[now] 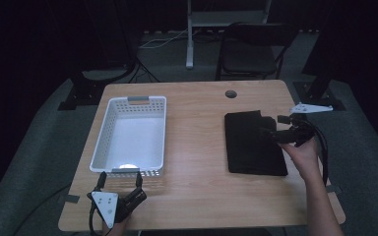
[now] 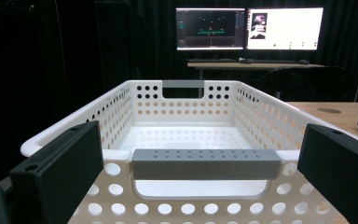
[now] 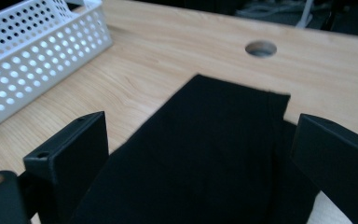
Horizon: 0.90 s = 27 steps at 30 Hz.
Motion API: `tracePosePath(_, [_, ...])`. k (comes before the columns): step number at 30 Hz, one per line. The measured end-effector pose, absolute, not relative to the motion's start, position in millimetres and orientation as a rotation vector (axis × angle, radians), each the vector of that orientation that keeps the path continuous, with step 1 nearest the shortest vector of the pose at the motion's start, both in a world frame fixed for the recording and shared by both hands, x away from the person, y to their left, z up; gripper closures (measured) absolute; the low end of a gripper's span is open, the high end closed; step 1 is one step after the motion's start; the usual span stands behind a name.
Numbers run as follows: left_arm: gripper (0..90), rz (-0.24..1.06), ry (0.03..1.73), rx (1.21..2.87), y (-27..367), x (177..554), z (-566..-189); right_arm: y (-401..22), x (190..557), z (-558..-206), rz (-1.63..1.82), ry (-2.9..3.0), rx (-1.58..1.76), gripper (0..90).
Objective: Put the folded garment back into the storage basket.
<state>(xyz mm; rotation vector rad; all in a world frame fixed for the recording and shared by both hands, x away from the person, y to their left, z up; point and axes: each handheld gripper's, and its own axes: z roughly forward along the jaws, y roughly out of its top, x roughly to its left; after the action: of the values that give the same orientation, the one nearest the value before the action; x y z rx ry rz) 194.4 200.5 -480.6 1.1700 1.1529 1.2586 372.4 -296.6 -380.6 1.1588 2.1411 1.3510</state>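
A white perforated basket (image 1: 130, 135) with grey handles stands empty on the left half of the wooden table (image 1: 197, 196). My left gripper (image 1: 120, 177) sits at its near end, open, the jaws spread either side of the grey near handle (image 2: 206, 163) without touching it. A flat, folded black cloth (image 1: 253, 142) lies on the table's right half. My right gripper (image 1: 271, 130) hovers at the cloth's right edge, pointing left. It is open, and the black cloth (image 3: 205, 149) spreads between and beneath its jaws. I cannot tell whether the jaws touch the fabric.
A round cable hole (image 1: 231, 94) is in the table's far edge. A black folding chair (image 1: 253, 49) stands behind the table. Two lit monitors (image 2: 249, 29) sit on a desk beyond the basket. Bare wood lies between basket and cloth.
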Motion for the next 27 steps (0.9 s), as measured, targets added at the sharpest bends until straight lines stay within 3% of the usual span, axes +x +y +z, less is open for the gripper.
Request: tracePosePath(27, [1.3, 1.258, 1.153, 1.17, 200, 195, -481, -309, 425, -429, 1.162, 2.195, 1.441, 3.9])
